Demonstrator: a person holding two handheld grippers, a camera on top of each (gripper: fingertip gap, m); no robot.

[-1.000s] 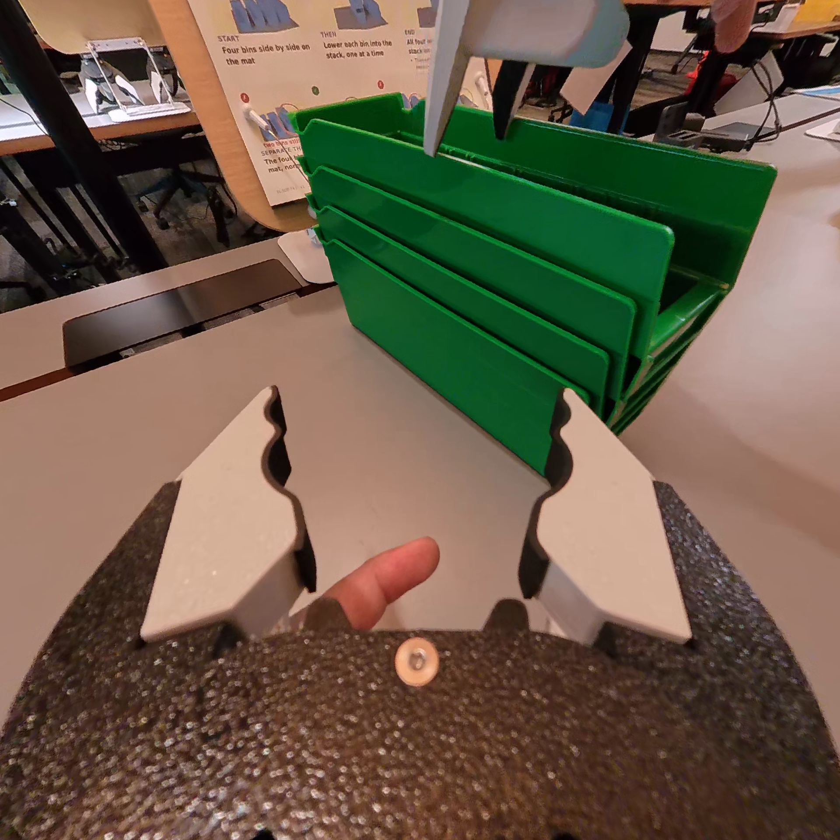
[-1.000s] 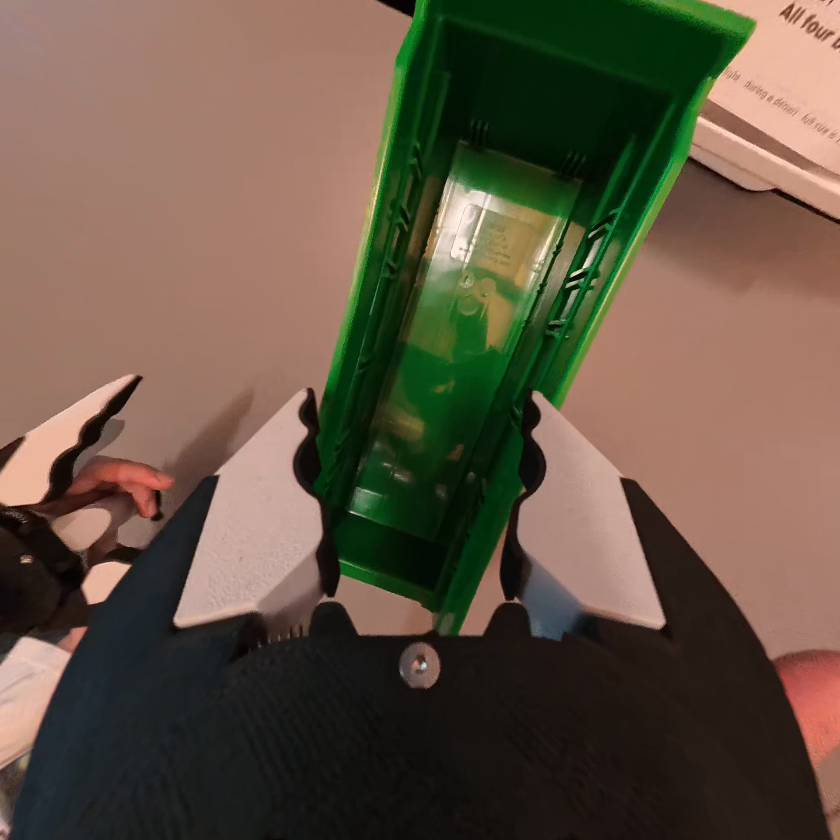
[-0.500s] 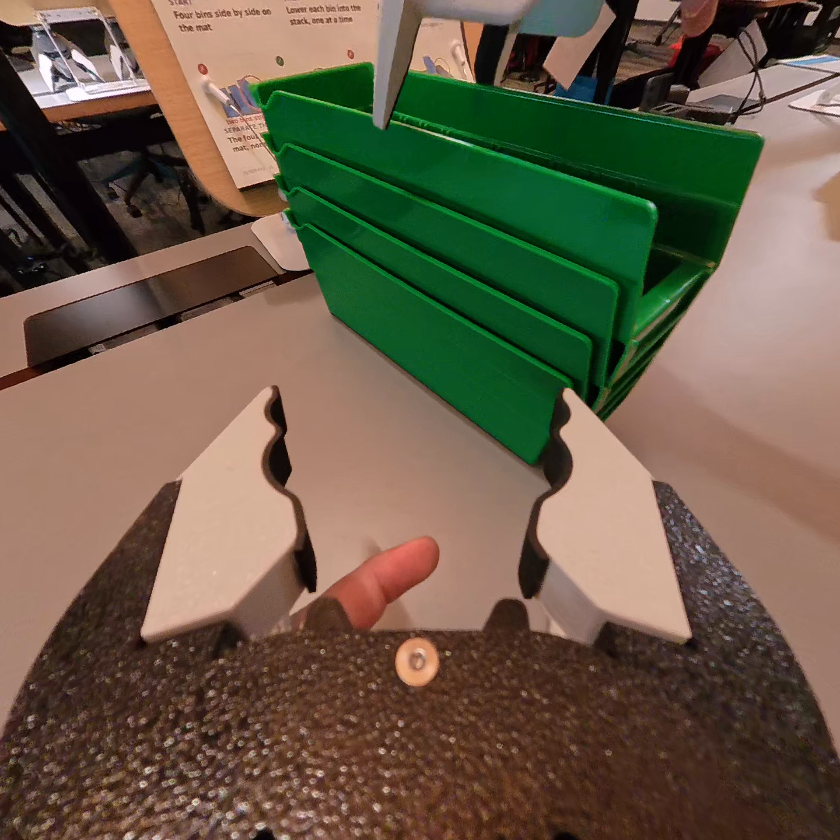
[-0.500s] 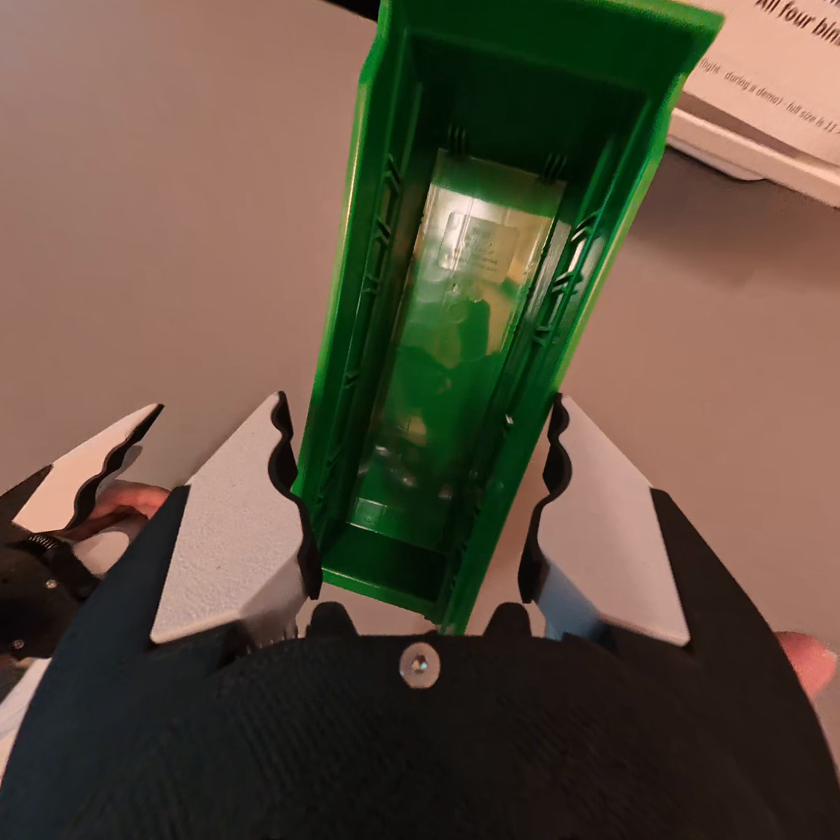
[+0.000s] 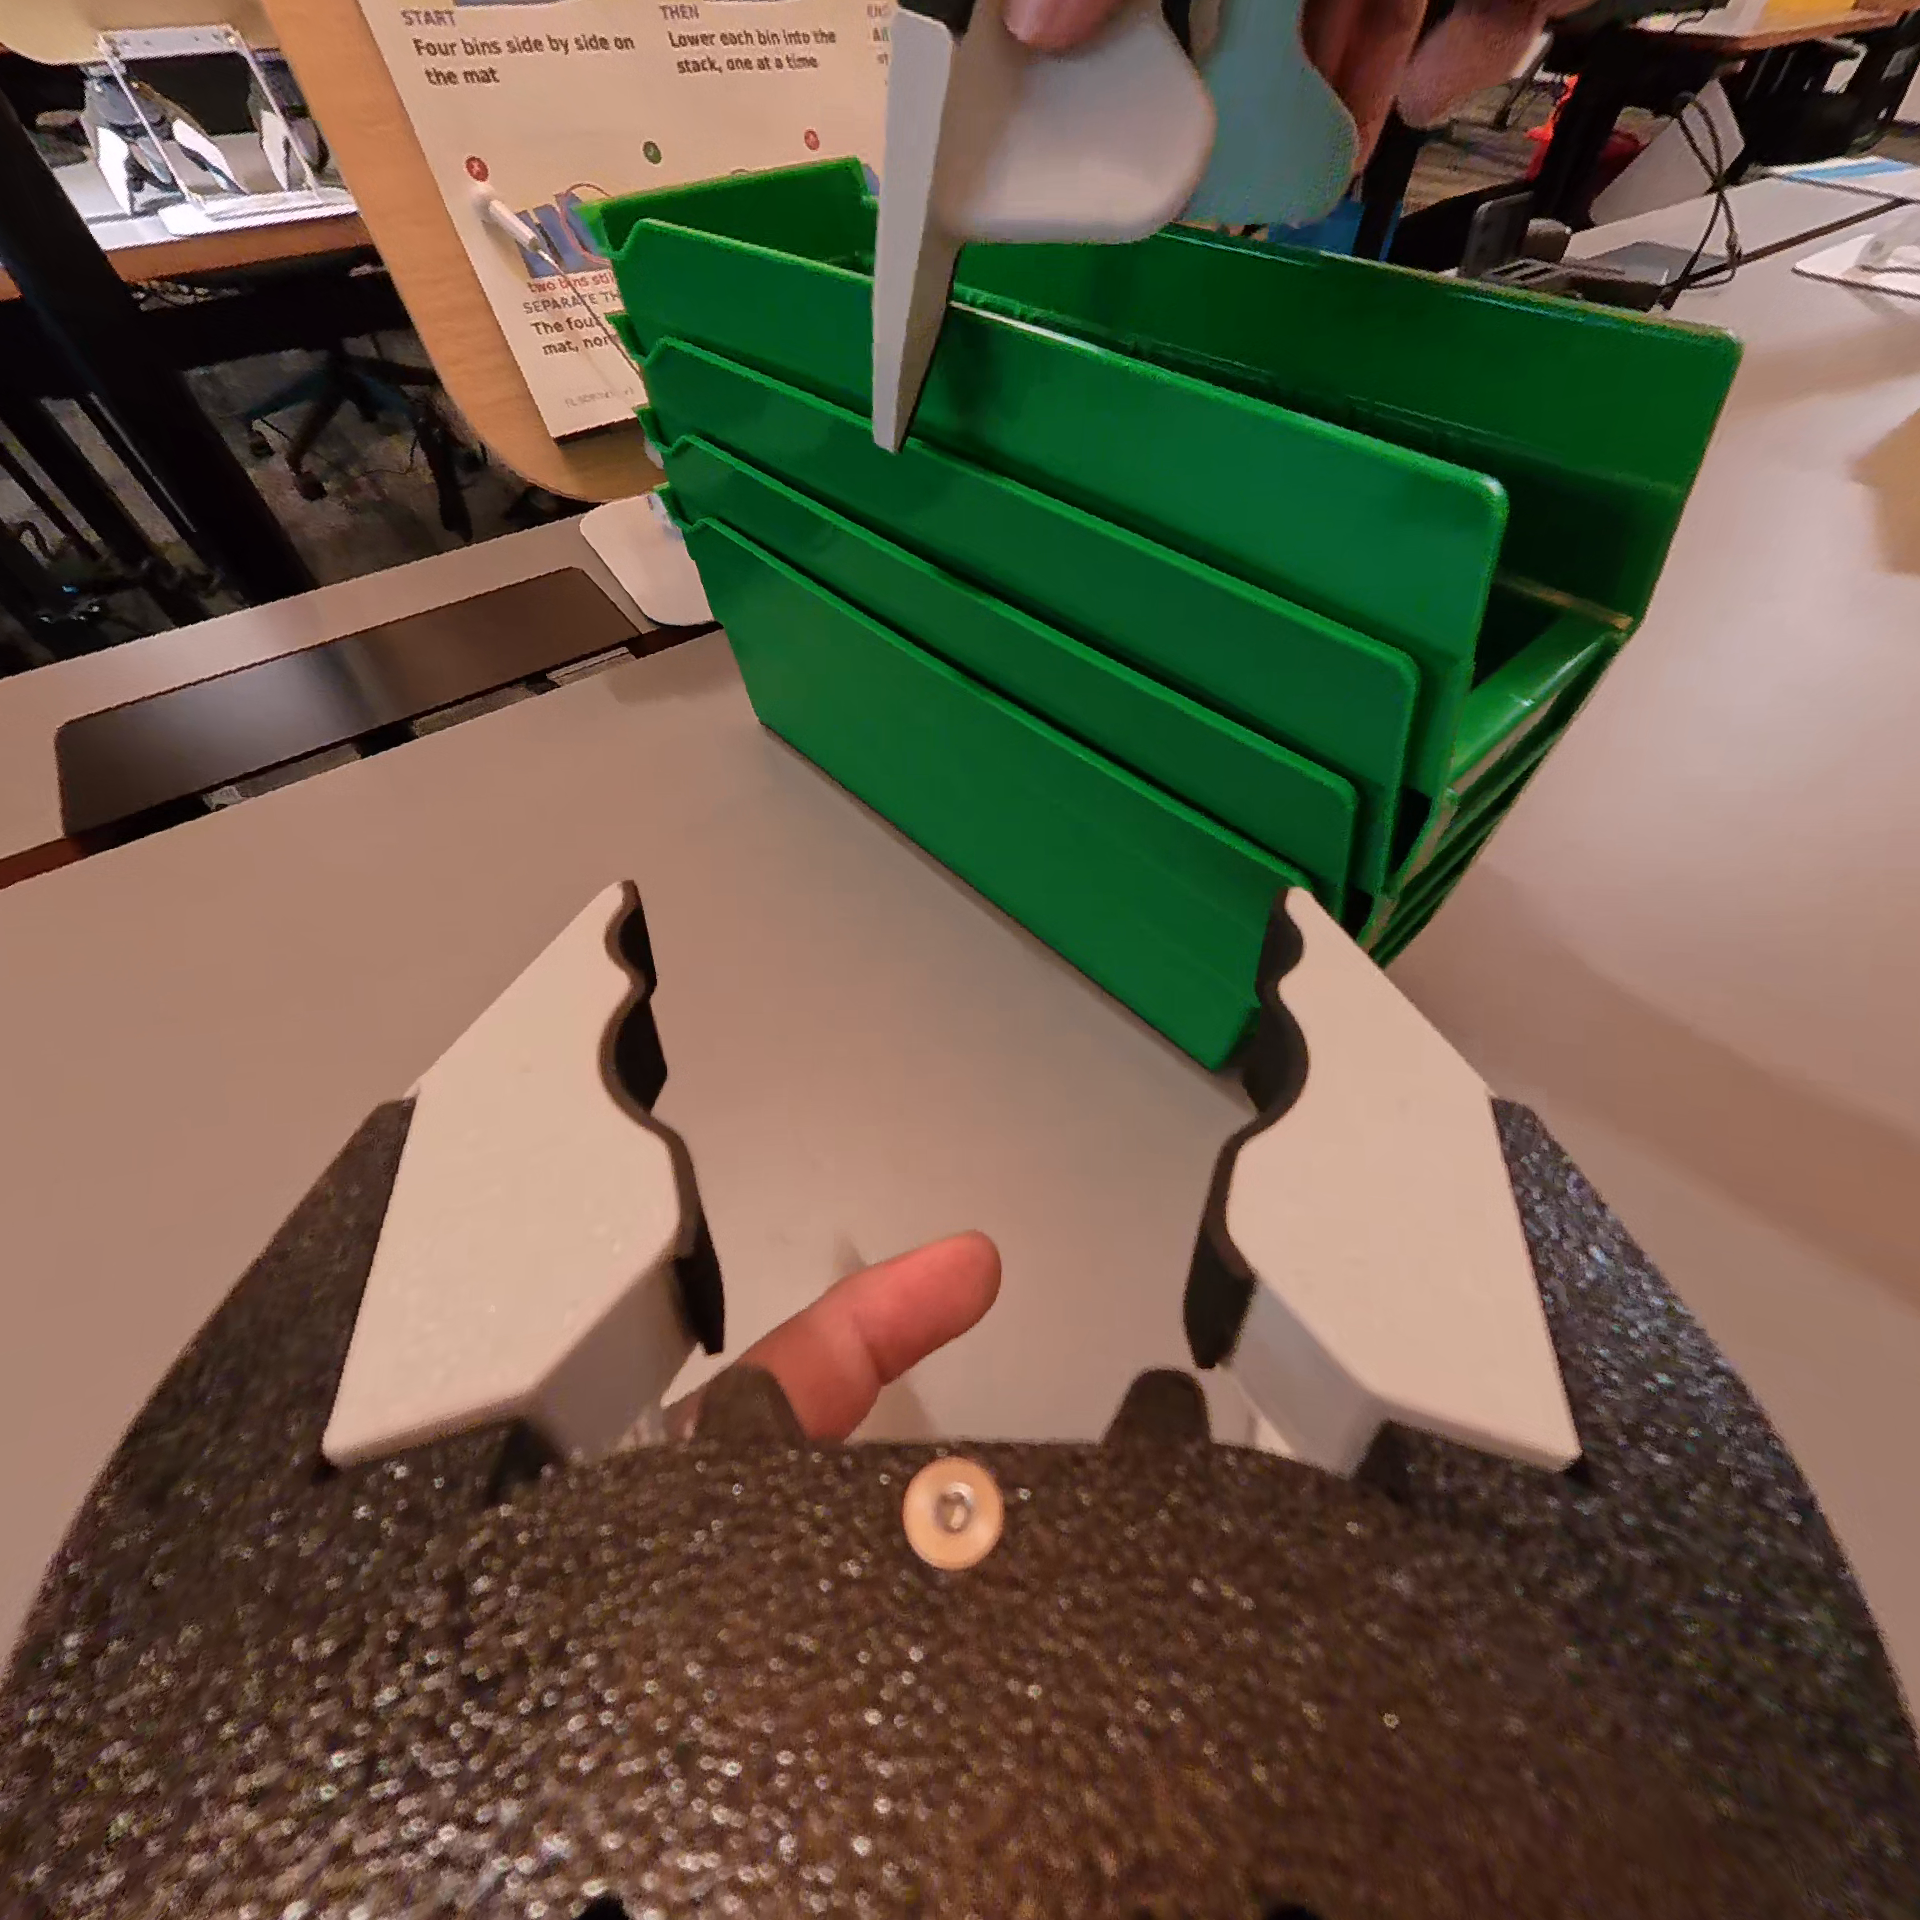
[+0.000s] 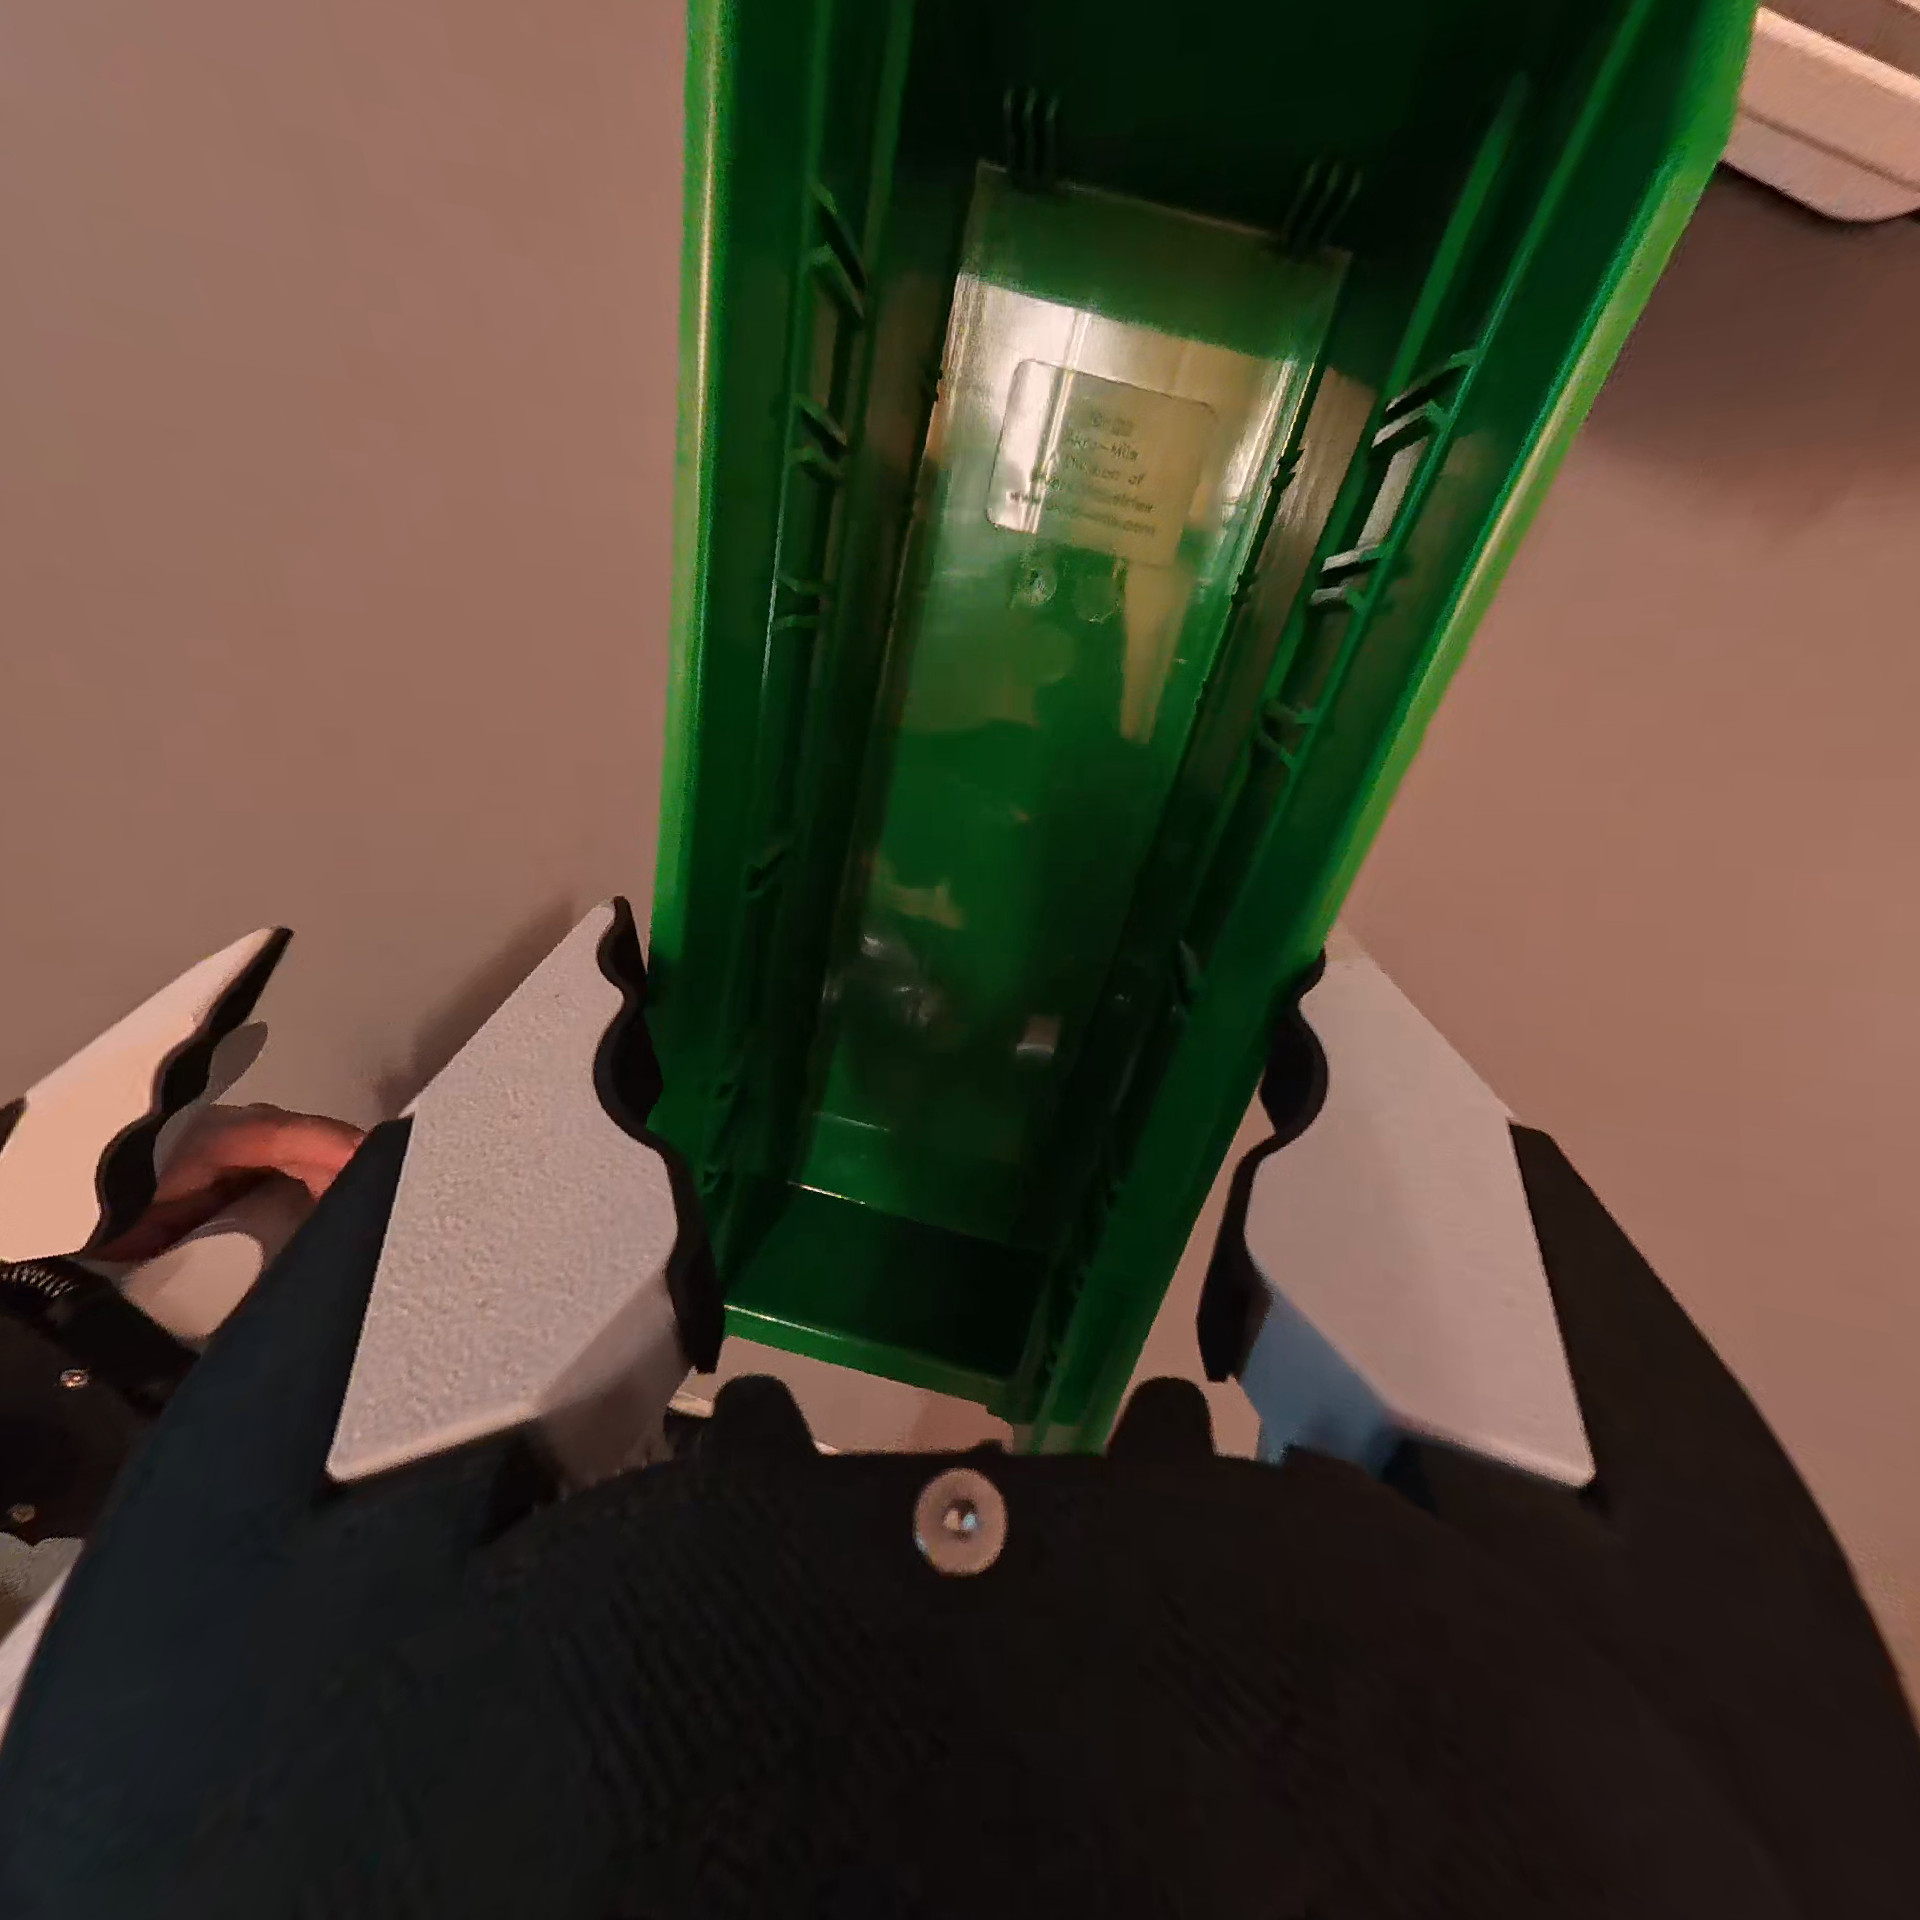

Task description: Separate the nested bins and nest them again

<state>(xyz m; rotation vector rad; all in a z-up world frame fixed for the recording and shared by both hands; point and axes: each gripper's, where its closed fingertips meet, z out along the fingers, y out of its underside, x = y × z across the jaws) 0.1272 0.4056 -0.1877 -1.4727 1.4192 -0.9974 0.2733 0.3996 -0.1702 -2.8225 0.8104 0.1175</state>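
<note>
Several green bins (image 5: 1039,644) stand nested in one stack on the grey table (image 5: 520,935). My left gripper (image 5: 956,935) is open and empty, low over the table just in front of the stack, with its right fingertip near the stack's near corner. My right gripper (image 6: 966,935) is open and points down over the top bin (image 6: 1091,623). Its two fingers straddle the bin's near end, the left pad against the outer wall. In the left wrist view one of its fingers (image 5: 914,312) hangs at the upper bins' rims.
A sign board (image 5: 582,156) on a white base (image 5: 644,561) stands right behind the stack; the base also shows in the right wrist view (image 6: 1818,135). A dark panel (image 5: 312,717) lies in the table at the left. Desks and cables stand farther back.
My right gripper's jaws have spread wider and it has come lower around the top bin. My left gripper has stayed open, shifting only slightly in front of the stack.
</note>
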